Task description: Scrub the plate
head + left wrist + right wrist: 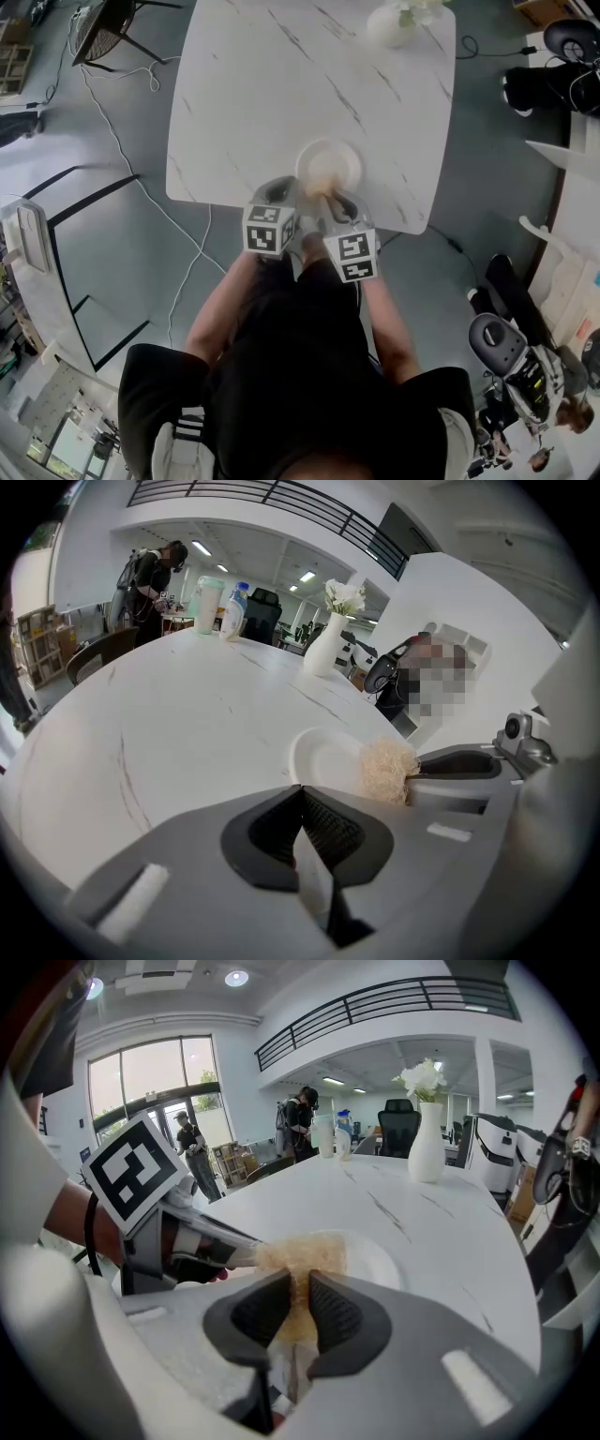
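The left gripper keeps its fingers pressed together right at the near rim of the plate; whether they nip the rim, I cannot tell. The plate lies on the bench, just ahead of both pairs of fingers. The fingers of the right gripper pinch a tan scrubber, which rests on the plate.
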The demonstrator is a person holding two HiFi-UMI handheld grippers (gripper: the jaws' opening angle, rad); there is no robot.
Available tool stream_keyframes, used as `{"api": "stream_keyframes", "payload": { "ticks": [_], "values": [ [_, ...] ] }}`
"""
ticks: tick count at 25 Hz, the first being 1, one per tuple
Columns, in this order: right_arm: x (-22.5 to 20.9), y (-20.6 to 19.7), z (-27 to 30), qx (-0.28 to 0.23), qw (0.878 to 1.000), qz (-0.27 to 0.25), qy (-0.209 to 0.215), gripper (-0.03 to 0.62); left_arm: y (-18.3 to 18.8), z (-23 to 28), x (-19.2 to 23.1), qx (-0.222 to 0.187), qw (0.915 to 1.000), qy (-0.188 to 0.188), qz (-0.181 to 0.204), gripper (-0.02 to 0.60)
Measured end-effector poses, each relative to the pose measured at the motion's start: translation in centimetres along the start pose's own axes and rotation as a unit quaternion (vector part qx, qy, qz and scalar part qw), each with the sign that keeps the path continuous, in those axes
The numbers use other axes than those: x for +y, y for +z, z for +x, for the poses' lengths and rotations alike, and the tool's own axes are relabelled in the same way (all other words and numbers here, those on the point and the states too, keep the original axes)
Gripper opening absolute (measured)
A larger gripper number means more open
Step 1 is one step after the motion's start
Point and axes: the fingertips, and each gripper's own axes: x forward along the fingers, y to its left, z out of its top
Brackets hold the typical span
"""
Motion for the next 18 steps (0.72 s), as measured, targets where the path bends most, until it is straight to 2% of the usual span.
{"api": "stream_keyframes", "payload": {
  "ticks": [18],
  "values": [
    [-3.7,-1.0,-2.0,0.0,0.999,0.025,-0.044,0.061,-0.3,0.1,-0.6,0.005,1.0,-0.001,0.001,0.009]
  ]
}}
